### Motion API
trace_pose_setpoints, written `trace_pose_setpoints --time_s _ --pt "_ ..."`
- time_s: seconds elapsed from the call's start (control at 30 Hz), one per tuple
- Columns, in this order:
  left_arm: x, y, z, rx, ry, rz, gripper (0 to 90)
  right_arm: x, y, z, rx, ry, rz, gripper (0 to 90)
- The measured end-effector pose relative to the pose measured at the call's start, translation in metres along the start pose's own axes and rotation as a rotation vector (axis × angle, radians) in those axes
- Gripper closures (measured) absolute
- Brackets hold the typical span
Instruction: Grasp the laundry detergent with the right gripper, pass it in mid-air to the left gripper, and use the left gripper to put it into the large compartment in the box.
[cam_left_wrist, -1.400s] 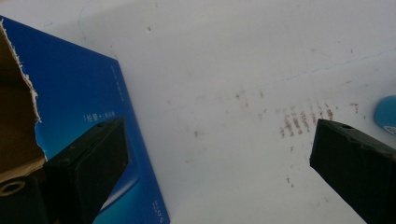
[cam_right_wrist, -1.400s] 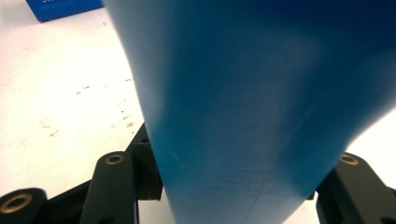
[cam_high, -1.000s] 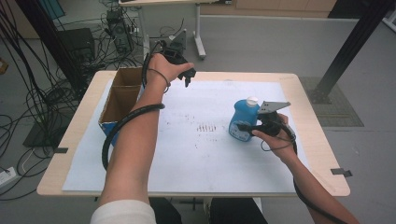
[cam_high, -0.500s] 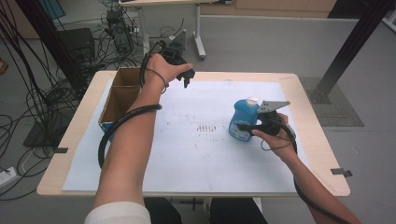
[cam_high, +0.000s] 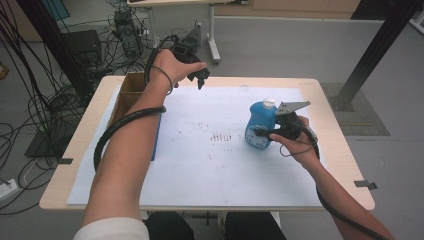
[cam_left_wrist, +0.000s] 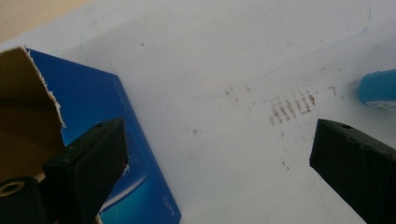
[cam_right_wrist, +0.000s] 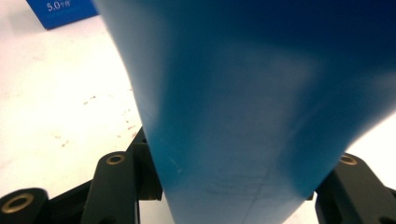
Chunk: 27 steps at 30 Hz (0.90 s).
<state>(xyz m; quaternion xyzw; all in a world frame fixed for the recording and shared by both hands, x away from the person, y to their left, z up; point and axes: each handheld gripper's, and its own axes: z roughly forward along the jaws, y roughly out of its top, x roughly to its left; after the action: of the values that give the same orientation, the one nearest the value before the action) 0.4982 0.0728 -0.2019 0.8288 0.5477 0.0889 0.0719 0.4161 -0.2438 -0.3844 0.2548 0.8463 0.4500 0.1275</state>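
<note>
A blue bottle (cam_high: 259, 117) with a white cap stands upright on the white sheet at the right. My right gripper (cam_high: 257, 133) is shut on its lower body from the right. In the right gripper view the bottle (cam_right_wrist: 261, 93) sits between the black jaws of the right gripper (cam_right_wrist: 233, 186). My left gripper (cam_high: 200, 80) hangs in the air over the far left part of the table, jaws pointing down. In the left gripper view the left gripper (cam_left_wrist: 217, 135) is open with nothing between the jaws. The bottle's edge (cam_left_wrist: 379, 88) shows at the right.
An open cardboard box (cam_high: 131, 95) with a blue side (cam_left_wrist: 102, 112) lies at the table's left edge. The white sheet (cam_high: 210, 170) covers most of the wooden table (cam_high: 345, 160) and bears brown smudges (cam_high: 220, 136). Cables and equipment lie on the floor beyond.
My left hand has lifted a little with its gripper still open. The right gripper and the bottle have stayed where they were.
</note>
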Motion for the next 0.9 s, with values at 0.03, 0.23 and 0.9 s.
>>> trace_pose_setpoints --time_s 0.03,0.23,0.9 --pt "0.000 0.000 -0.002 -0.007 -0.007 0.009 4.9 -0.001 0.004 -0.001 0.004 0.002 0.003 44.4" --pt "0.000 -0.001 -0.015 -0.016 -0.051 0.085 4.7 -0.007 0.029 -0.007 0.018 0.026 0.020 44.4" --pt "0.007 -0.025 -0.064 -0.029 -0.069 0.433 5.0 -0.006 0.110 0.023 0.030 0.153 -0.024 44.5"
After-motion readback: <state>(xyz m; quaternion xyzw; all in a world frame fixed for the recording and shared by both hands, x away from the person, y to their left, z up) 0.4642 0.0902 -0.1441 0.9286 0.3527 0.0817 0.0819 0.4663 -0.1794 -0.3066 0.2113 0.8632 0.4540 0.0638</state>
